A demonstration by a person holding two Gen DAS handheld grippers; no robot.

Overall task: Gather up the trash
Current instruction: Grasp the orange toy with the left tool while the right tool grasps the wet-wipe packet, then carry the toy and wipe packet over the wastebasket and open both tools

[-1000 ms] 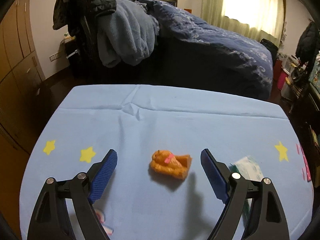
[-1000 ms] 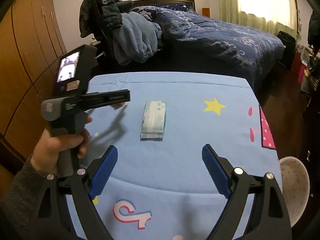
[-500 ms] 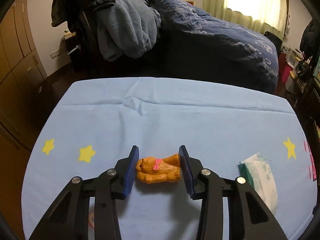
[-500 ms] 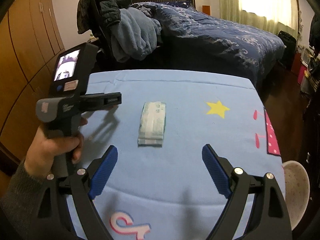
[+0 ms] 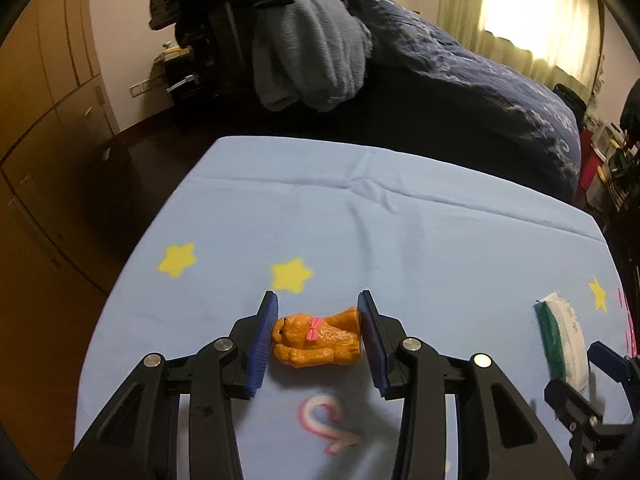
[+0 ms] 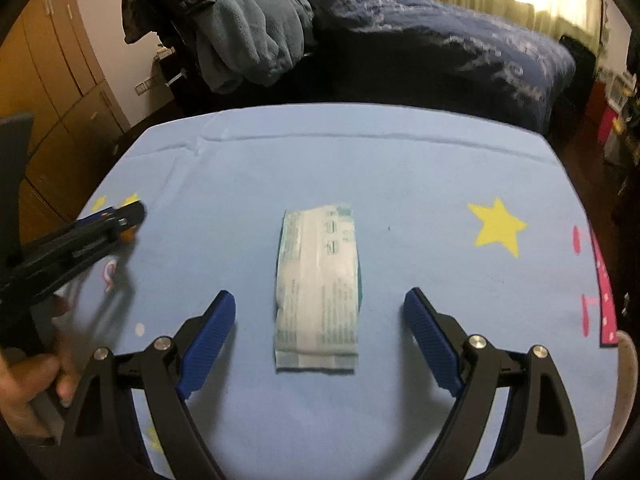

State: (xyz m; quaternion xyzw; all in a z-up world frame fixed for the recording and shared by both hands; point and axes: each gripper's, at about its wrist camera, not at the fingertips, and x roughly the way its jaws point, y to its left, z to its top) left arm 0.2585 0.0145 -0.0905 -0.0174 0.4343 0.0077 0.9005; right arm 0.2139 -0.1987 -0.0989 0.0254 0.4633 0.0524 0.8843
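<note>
Your left gripper (image 5: 318,338) clamps the orange plastic bear figurine (image 5: 316,340) over the light-blue clothed table (image 5: 440,240). Your right gripper (image 6: 320,338) hovers, jaws wide apart, around the white-and-green tissue packet (image 6: 318,288) lying flat on it.

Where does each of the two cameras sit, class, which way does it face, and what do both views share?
Left wrist: sits on the left gripper, facing forward along its fingers at the orange toy dog clamped between them; the right gripper's tip shows at the edge.
Right wrist: sits on the right gripper, open, facing the tissue pack; the left gripper and the person's hand show at left.
Shared: the tissue pack, the blue tablecloth, the bed.
</note>
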